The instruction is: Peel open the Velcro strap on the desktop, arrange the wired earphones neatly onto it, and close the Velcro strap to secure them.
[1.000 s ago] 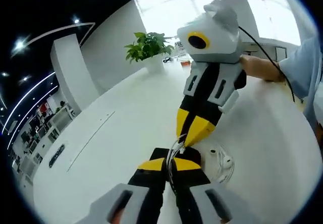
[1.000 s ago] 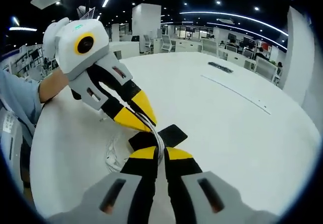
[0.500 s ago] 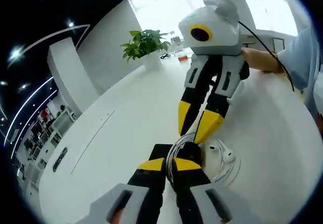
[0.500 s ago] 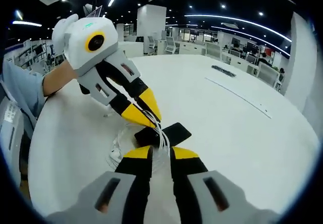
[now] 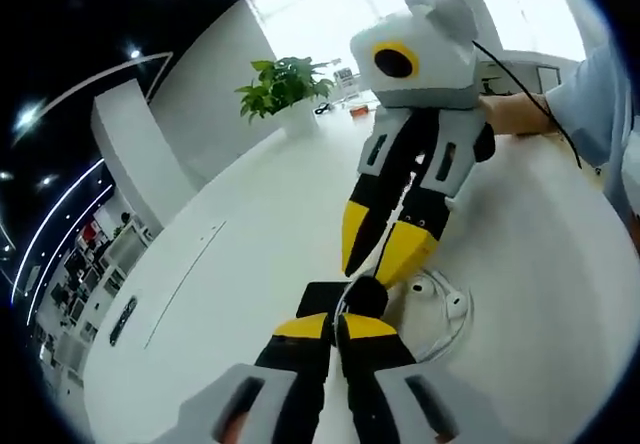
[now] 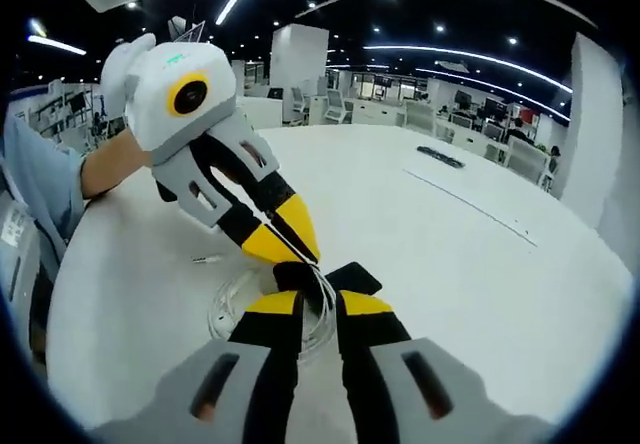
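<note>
— Where is the Velcro strap (image 5: 332, 297)?
— It lies flat on the white tabletop (image 5: 220, 264), black, right under the tips of both grippers. In the right gripper view it (image 6: 352, 278) sticks out just past the yellow tips.
— And the wired earphones (image 5: 444, 302)?
— White. The cord lies in loose loops on the tabletop, just right of the strap in the left gripper view. The buds lie near the loops. Some loops (image 6: 322, 299) run up between the tips.
— What does the left gripper (image 5: 335, 326) do?
— Its jaws are pressed together on the cord, over the strap.
— And the right gripper (image 6: 318, 304)?
— Its jaws are spread a little, with the cord running in the gap. In the left gripper view it (image 5: 375, 259) points down at the strap.
— Anything else?
— A green plant (image 5: 283, 86) stands far off on the tabletop.
</note>
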A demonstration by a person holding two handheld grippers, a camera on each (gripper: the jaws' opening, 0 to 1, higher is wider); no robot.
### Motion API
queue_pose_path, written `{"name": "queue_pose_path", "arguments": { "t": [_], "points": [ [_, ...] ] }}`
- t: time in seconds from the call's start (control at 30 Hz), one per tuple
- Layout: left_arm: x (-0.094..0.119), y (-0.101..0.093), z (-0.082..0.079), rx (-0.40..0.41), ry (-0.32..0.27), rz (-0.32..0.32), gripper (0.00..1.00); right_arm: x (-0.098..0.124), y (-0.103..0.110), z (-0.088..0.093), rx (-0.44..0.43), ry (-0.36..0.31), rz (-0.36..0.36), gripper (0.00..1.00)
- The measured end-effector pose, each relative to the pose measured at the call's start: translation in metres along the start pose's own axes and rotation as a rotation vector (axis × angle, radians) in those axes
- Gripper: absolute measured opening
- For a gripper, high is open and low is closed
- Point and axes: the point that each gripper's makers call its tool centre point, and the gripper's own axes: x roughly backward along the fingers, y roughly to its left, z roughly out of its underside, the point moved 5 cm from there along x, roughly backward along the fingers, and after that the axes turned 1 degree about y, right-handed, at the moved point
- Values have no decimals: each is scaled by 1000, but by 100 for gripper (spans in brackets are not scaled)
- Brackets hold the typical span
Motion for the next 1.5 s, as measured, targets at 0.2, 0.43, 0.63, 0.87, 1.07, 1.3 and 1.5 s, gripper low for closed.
{"name": "queue_pose_path", "arguments": {
  "t": [0.2, 0.43, 0.63, 0.87, 1.07, 1.3, 1.5],
  "points": [
    [1, 0, 2, -2, 6, 9, 8, 4, -6, -6, -74, -83, -10, 14],
    [4, -6, 5, -11, 31, 27, 8, -5, -11, -7, -146, -122, -25, 12],
    [15, -17, 9, 15, 27, 43, 8, -11, -10, -6, -195, -115, -74, 11],
    [20, -32, 6, 26, 16, 88, 9, -17, -14, -14, -226, -130, -94, 10],
    [18, -41, 3, 15, 1, 115, 9, -22, -18, -13, -223, -114, -104, 9],
    [21, -45, 2, 24, -7, 143, 8, -26, -25, -9, -143, -87, -78, 5],
    [25, -49, 0, 15, -8, 155, 8, -27, -26, -10, -73, -76, -71, 5]
  ]
}}
